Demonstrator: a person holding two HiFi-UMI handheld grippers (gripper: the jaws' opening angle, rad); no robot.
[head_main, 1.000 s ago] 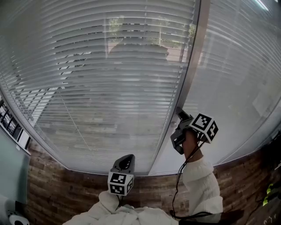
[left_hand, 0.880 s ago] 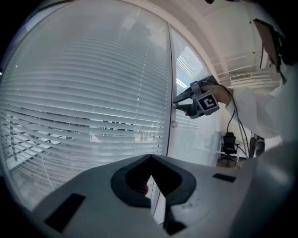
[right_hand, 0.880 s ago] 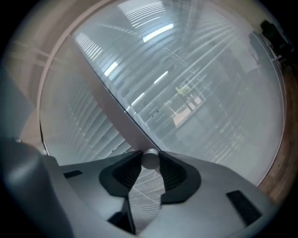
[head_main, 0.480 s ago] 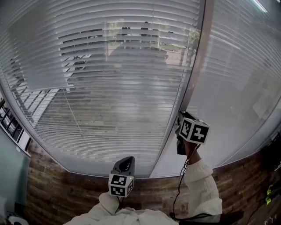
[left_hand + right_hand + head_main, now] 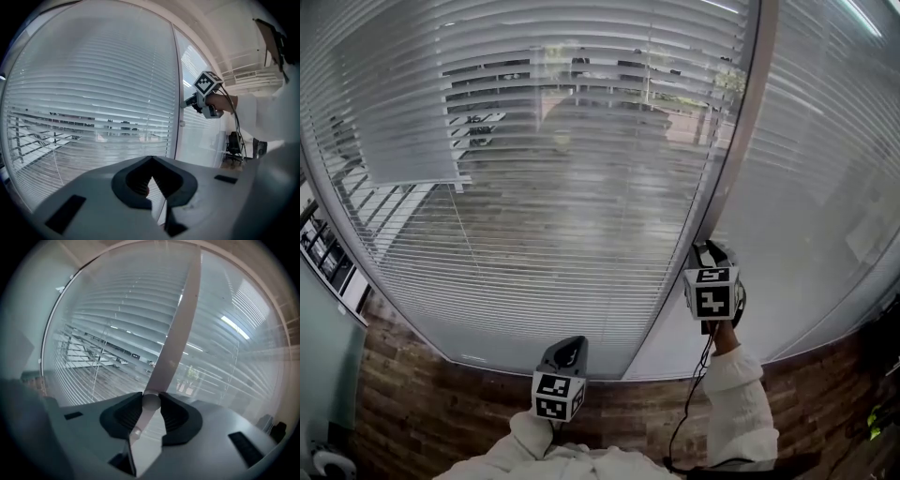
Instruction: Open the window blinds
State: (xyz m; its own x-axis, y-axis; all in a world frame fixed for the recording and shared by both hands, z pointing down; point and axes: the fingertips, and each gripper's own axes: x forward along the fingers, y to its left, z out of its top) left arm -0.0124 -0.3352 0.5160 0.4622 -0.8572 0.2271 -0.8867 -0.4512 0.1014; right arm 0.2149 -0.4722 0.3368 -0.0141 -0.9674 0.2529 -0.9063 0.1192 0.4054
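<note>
Grey slatted blinds (image 5: 581, 187) cover the wide window pane, and their slats stand tilted so that the street outside shows between them. On the upright window post (image 5: 733, 169) sits a small round white knob (image 5: 151, 402). My right gripper (image 5: 710, 253) is raised to the post and is shut on this knob, which sits between both pads in the right gripper view. My left gripper (image 5: 568, 349) hangs low in front of the sill, away from the blinds, its jaws shut on nothing (image 5: 152, 158). From the left gripper view the right gripper (image 5: 192, 101) shows at the post.
A second blind (image 5: 825, 141) covers the pane right of the post. A thin cord (image 5: 469, 253) hangs in front of the left blind. Below the sill runs a brick-patterned wall (image 5: 431, 412). A black cable (image 5: 689, 394) trails from the right gripper along the sleeve.
The right gripper has rolled about its own line at the post, its marker cube turning over. The slats have tilted further open, and more of the outside shows through the blind.
</note>
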